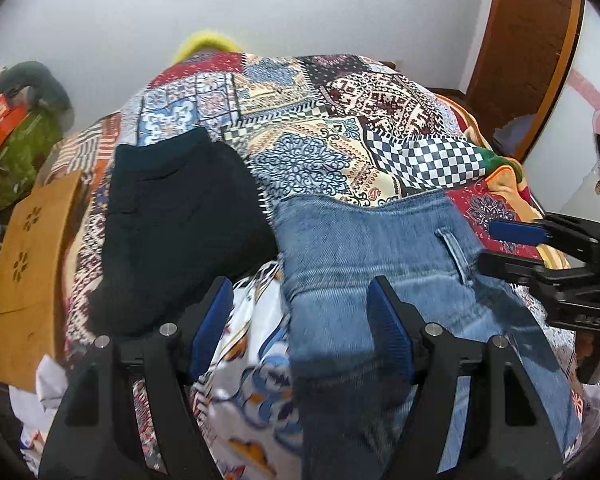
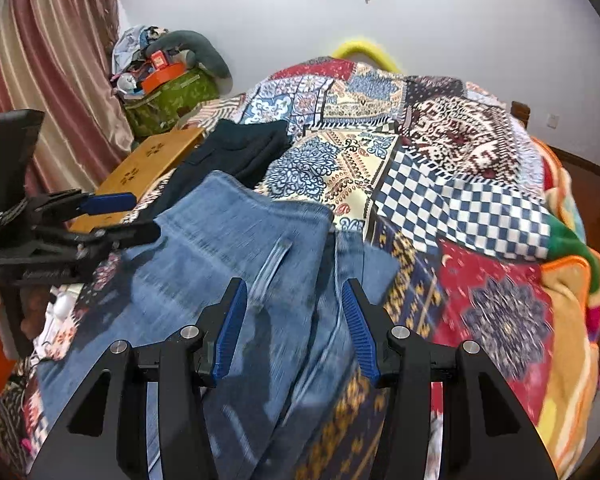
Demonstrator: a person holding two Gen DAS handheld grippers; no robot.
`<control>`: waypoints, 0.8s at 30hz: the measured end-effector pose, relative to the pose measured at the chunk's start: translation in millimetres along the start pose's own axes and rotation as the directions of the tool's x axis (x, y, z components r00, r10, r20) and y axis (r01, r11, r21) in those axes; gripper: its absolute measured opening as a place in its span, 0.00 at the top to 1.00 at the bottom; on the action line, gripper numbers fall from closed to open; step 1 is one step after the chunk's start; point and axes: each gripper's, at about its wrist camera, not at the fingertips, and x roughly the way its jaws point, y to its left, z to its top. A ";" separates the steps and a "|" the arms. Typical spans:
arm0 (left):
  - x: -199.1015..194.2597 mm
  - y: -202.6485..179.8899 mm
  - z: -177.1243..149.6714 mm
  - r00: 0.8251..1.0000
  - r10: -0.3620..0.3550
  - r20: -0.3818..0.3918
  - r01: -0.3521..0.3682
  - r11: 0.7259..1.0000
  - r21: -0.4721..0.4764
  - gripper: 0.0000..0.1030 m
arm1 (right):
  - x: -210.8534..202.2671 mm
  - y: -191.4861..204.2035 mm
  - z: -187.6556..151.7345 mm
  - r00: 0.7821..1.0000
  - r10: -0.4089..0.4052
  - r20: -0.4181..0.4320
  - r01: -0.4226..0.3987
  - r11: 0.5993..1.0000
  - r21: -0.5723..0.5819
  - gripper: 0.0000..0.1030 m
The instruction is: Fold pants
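Blue jeans (image 1: 364, 248) lie spread on the patchwork bedspread (image 1: 340, 132), waistband end away from me, with a belt loop (image 1: 456, 256) showing. My left gripper (image 1: 300, 300) is open, just above the jeans' left edge, holding nothing. My right gripper (image 2: 294, 304) is open over the jeans (image 2: 228, 248), near a fold where one layer overlaps another. Each gripper shows in the other's view: the right one (image 1: 500, 248) at the jeans' right edge, the left one (image 2: 132, 216) at their left edge.
Folded dark pants (image 1: 180, 224) lie on the bed left of the jeans. A wooden board (image 1: 32, 264) lies at the bed's left edge. A green bag with clutter (image 2: 172, 96) and a curtain (image 2: 40, 80) stand at the left; a wooden door (image 1: 524, 48) at right.
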 end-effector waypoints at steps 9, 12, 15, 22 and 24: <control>19.7 -1.2 11.4 0.999 -0.049 -0.017 0.049 0.999 -0.008 0.32 | 30.2 -6.4 6.7 0.996 0.084 -0.005 -0.084 0.996 0.012 0.89; 16.3 -3.7 15.2 0.999 -0.050 0.005 0.050 0.999 -0.009 0.32 | 5.0 0.9 6.2 0.996 0.036 0.087 -0.031 0.998 -0.060 0.90; 24.2 -6.5 15.1 1.000 -0.020 0.001 0.020 1.000 -0.016 0.31 | -4.3 0.4 11.4 0.993 0.020 0.116 -0.009 0.996 -0.090 0.90; 55.6 -2.1 9.8 0.998 0.009 -0.056 -0.011 0.999 -0.033 0.19 | 45.4 -26.9 -3.0 0.999 -0.017 -0.029 0.017 1.000 -0.018 0.89; 53.4 -2.3 10.0 0.998 0.014 -0.054 -0.015 1.000 -0.027 0.18 | 41.1 -25.5 -0.6 0.999 -0.024 -0.034 0.024 1.000 -0.014 0.88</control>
